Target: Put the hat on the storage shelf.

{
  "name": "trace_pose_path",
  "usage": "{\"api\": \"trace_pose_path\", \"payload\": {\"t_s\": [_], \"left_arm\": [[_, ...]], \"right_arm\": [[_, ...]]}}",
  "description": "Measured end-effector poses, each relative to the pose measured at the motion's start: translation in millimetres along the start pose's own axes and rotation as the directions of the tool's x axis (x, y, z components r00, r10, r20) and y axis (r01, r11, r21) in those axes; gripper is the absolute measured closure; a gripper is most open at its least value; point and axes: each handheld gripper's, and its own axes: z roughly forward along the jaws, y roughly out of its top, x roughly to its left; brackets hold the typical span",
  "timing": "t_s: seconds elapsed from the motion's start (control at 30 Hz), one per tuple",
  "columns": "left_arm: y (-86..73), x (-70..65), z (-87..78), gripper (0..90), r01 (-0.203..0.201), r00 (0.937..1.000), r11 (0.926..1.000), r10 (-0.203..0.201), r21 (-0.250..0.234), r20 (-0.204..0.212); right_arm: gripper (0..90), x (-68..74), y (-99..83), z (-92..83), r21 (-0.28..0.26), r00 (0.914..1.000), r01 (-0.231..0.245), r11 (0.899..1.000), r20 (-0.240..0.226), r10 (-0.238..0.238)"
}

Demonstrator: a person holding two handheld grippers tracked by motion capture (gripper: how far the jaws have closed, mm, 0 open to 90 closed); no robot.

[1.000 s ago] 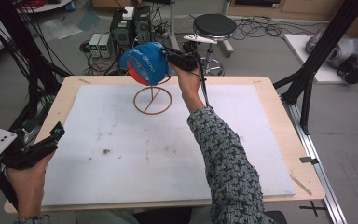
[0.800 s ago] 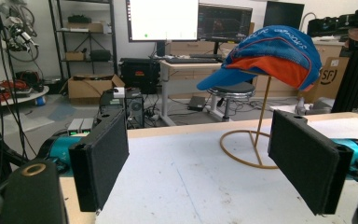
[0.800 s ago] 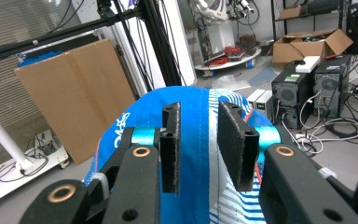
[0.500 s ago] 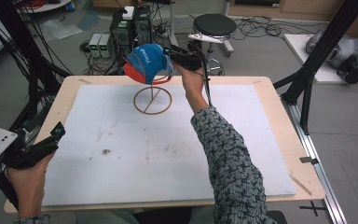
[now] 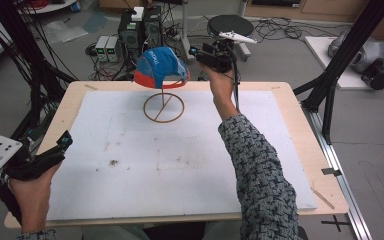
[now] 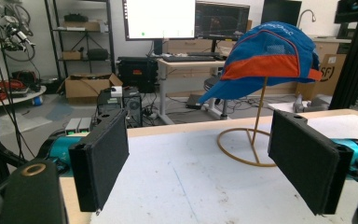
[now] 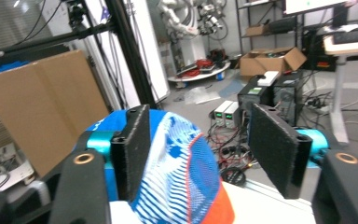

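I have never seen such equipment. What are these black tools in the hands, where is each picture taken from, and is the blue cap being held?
A person holds a two-jaw hand tool in each hand. The high view looks down on the table; the other two come from cameras riding on each tool. The left gripper rests near the table's front left edge, jaws wide apart, holding nothing. The right gripper is raised at the far edge beside a blue and orange cap, which sits on a thin wire stand. In its own view the jaws stand open around the cap, not clamped.

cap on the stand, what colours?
Blue cap with an orange band along the lower edge and brim; clearest in the left gripper view.
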Motion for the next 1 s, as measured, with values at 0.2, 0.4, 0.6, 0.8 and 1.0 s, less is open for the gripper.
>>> {"api": "trace_pose_path", "payload": {"t_s": [0.2,0.4,0.6,0.8,1.0], "left_arm": [[-0.4,-1.3,2.2,20.3,-0.001,1.0,1.0,0.001,0.001,0.004],[0.0,-3.9,5.0,20.3,-0.007,0.9999,1.0,0.007,0.002,0.013],[-0.8,-8.1,8.9,20.3,-0.013,0.9996,0.9999,0.012,0.008,0.026],[-1.7,-11.7,12.2,20.3,-0.017,0.9991,0.9997,0.017,0.014,0.038],[-3.1,-15.0,14.3,20.3,-0.023,0.9987,0.9995,0.021,0.022,0.046]], "right_arm": [[31.1,-11.5,5.1,-26.2,-0.047,0.9984,-0.009,0.999,0.055,0.012],[26.2,-24.4,9.0,-52.9,-0.033,0.9947,0.003,0.999,0.102,0.0],[24.9,-26.6,13.9,-82.5,-0.085,0.9901,0.055,0.995,0.133,-0.044],[21.0,-28.9,15.1,-115.4,-0.099,0.9806,0.106,0.989,0.176,-0.087],[17.2,-31.7,9.6,-149.5,-0.112,0.9693,0.139,0.984,0.219,-0.112]]}}
